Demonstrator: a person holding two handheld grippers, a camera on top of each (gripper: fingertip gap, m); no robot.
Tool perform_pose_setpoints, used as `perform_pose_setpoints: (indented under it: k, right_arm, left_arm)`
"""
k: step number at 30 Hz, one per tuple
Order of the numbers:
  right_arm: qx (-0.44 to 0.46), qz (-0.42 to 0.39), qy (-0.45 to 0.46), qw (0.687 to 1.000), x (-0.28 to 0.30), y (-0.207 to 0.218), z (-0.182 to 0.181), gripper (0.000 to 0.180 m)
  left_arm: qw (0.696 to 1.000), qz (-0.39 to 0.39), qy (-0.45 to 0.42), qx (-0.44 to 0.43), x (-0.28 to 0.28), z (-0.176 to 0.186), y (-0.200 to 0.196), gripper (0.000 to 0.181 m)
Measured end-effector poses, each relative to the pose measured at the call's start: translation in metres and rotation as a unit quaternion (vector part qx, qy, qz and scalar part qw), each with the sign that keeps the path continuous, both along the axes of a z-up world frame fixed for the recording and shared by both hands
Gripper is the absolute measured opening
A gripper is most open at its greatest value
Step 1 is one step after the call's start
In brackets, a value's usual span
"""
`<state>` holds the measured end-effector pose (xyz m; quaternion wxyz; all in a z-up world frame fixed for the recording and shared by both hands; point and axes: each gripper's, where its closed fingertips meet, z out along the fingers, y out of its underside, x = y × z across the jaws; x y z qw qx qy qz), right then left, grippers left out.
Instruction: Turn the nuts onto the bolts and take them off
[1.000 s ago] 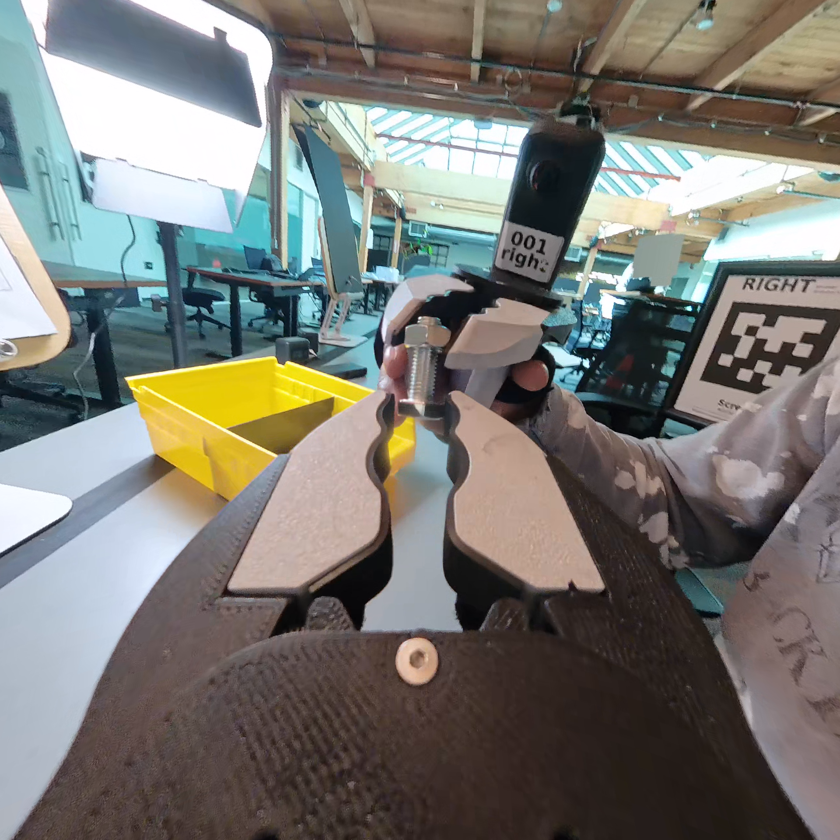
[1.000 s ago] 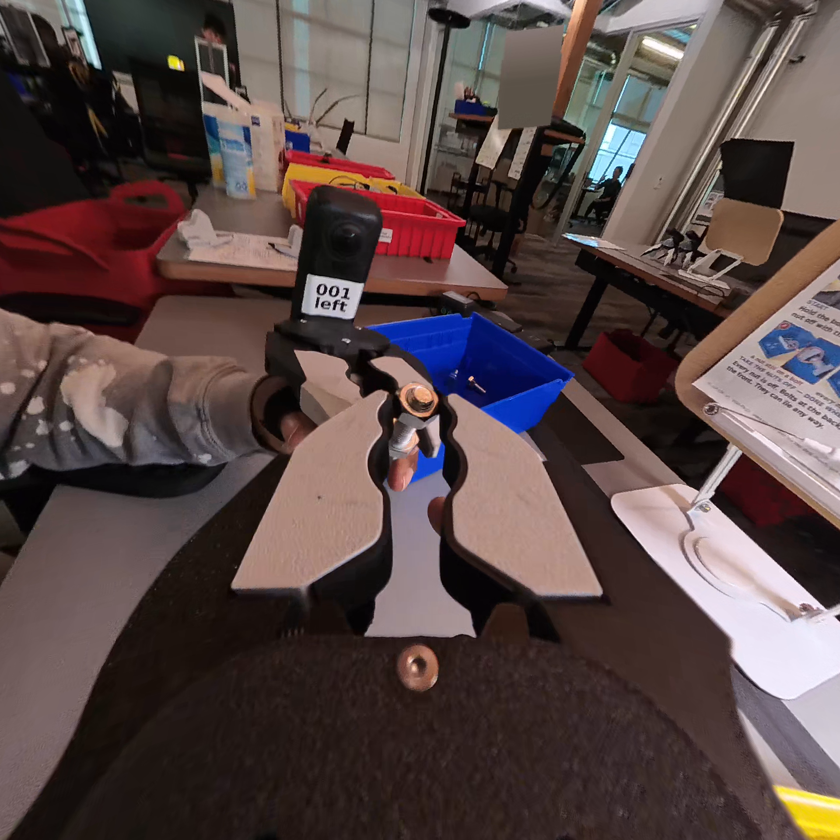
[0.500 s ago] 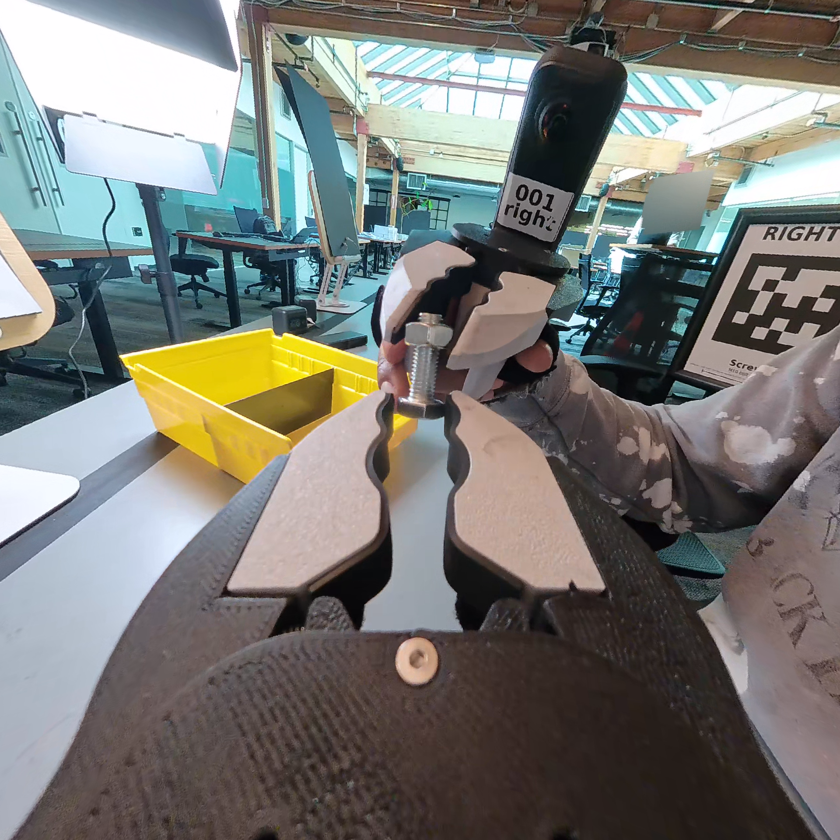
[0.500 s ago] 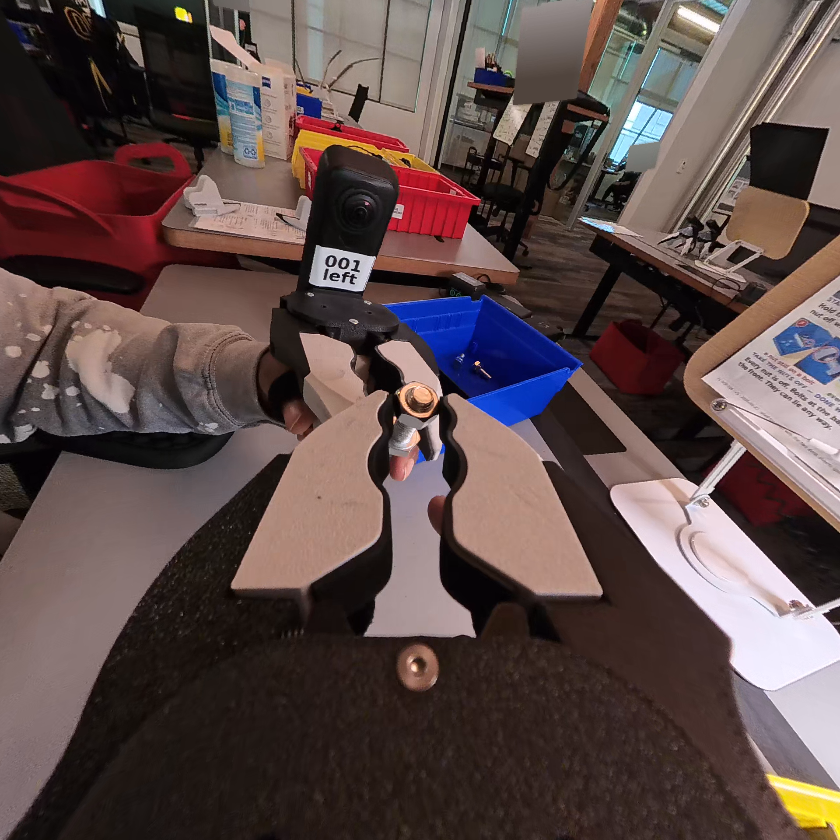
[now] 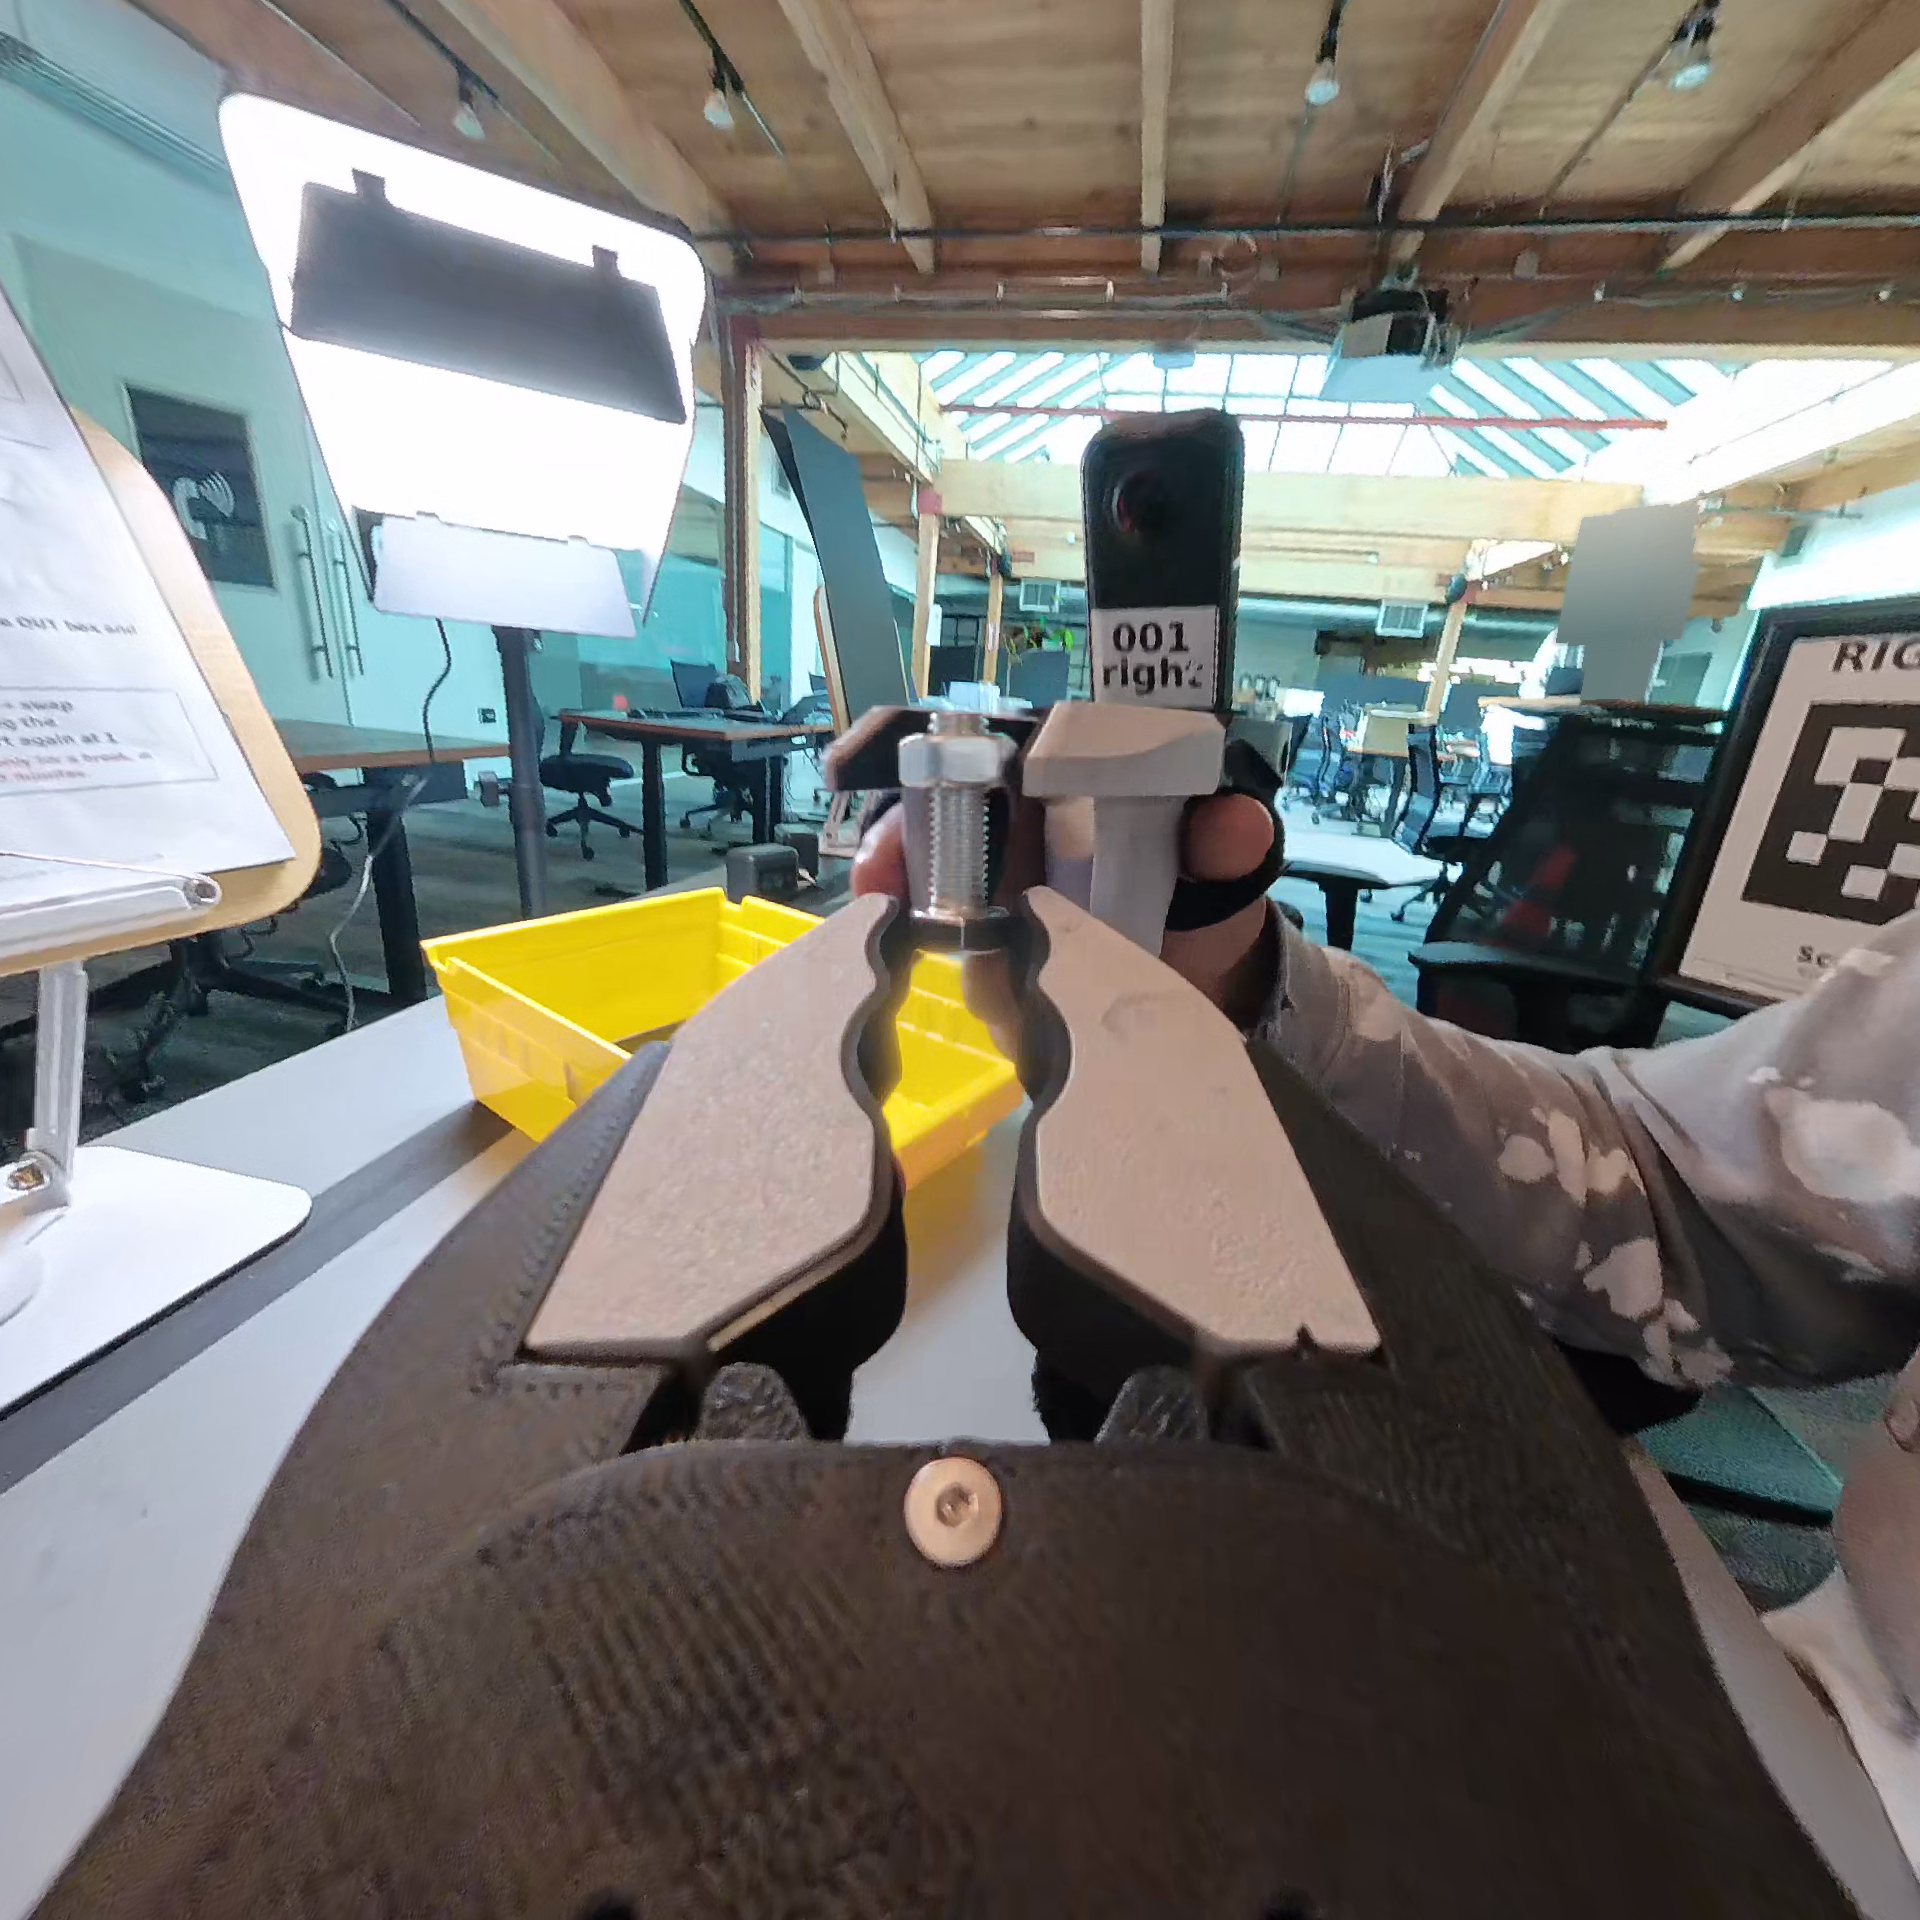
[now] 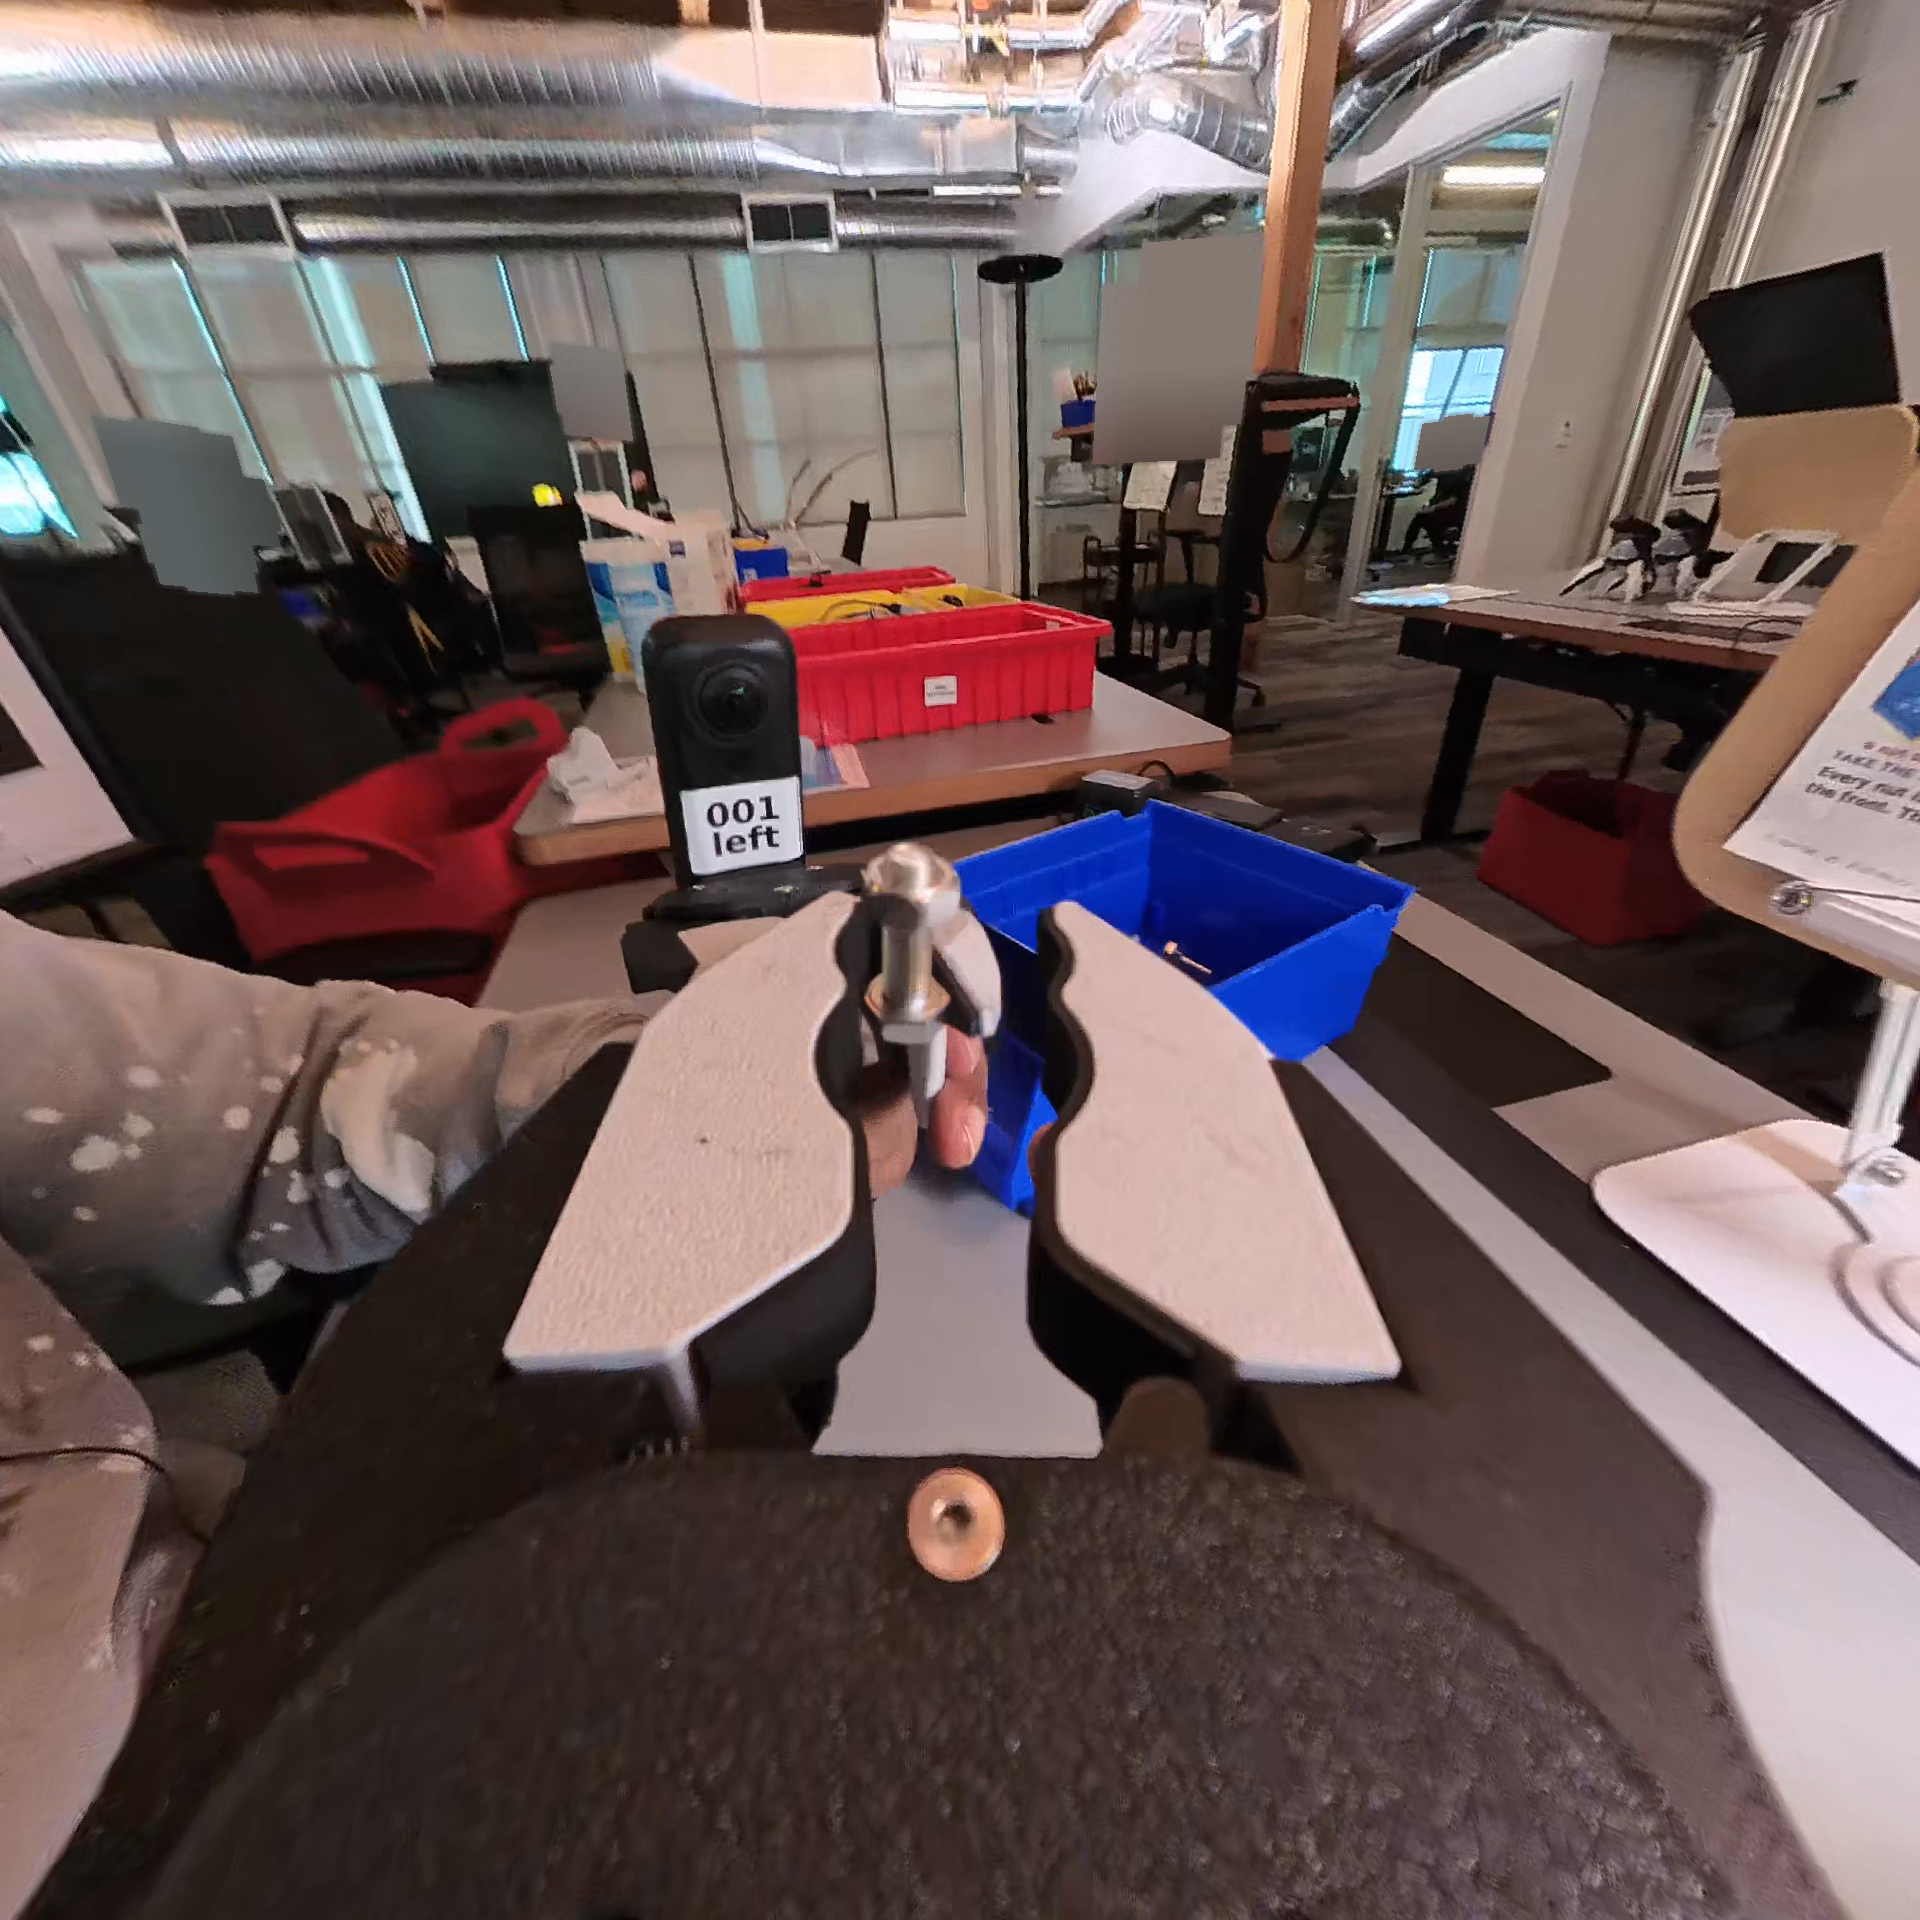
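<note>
Pinching bolt (image 5: pixel 943 847) head in my left gripper (image 5: pixel 951 925); right gripper (image 6: pixel 951 940) parted beside nut (image 5: pixel 952 762) near thread tip, unfinished.

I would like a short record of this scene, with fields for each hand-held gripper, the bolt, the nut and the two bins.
bolt: upright, head at the bottom, threads bare below the nut
nut: near the bolt's top end
left hand-held gripper: shut on the bolt's head
right hand-held gripper: open, fingers on both sides of the nut, not clamping it
yellow bin: on the table, behind the bolt
blue bin: on the table, a small metal part inside
</note>
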<state>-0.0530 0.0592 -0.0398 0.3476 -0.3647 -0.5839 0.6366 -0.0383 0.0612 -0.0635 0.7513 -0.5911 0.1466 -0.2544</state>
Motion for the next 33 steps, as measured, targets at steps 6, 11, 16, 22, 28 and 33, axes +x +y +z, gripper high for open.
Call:
perform_pose_setpoints:
  k: [6, 11, 16, 22, 28, 33]
  right_arm:
    - [-0.059, -0.02, 0.023, 0.998, 0.001, 0.015, 0.011, 0.016]
    - [-0.035, -0.009, 0.014, 0.999, -0.006, -0.008, 0.005, 0.028]
    - [-0.056, -0.037, 0.027, 0.997, -0.002, 0.015, 0.011, 0.009]
    - [-0.039, -0.018, 0.022, 0.999, -0.004, -0.003, 0.009, 0.028]
    - [-0.054, -0.059, 0.032, 0.996, -0.004, 0.02, 0.013, 0.013]
    - [-0.037, -0.029, 0.031, 0.998, -0.003, 0.001, 0.013, 0.026]
  left_arm:
    - [1.0, 0.014, -0.015, 0.015, -0.011, 0.006, -0.002, 0.019]
    - [1.0, 0.017, -0.003, 0.008, -0.006, -0.001, 0.002, 0.019]
    - [0.999, 0.019, -0.021, 0.025, -0.014, 0.009, -0.004, 0.019]
    - [1.0, 0.024, -0.008, 0.014, -0.01, 0.001, 0.001, 0.019]
    - [0.999, 0.022, -0.014, 0.029, -0.013, 0.009, -0.004, 0.019]
    - [0.999, 0.025, -0.008, 0.02, -0.011, 0.004, 0.0, 0.019]
